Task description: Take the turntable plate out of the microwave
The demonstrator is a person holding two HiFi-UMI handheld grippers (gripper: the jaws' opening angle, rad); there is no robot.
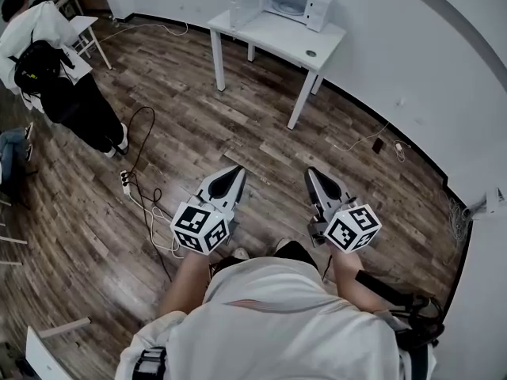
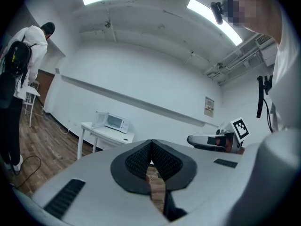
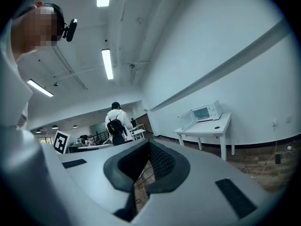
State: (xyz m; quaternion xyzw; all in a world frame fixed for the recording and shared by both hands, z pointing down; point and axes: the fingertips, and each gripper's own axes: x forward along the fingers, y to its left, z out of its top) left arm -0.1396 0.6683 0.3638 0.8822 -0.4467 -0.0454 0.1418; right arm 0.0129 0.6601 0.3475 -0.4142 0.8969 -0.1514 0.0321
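Note:
A white microwave [image 1: 291,3] stands with its door swung open on a white table [image 1: 273,39] across the room; it also shows small in the left gripper view [image 2: 114,121] and in the right gripper view [image 3: 204,113]. The turntable plate inside is too small to make out. My left gripper [image 1: 238,171] and right gripper [image 1: 310,172] are held level in front of the person's body, far from the table. Both are shut with nothing between the jaws [image 2: 151,147] [image 3: 146,150].
A person in white with a black backpack [image 1: 47,62] stands at the far left beside a small white desk [image 1: 85,32]. A power strip and cables [image 1: 135,188] lie on the wooden floor left of my grippers. A small round object [image 1: 310,53] sits on the table.

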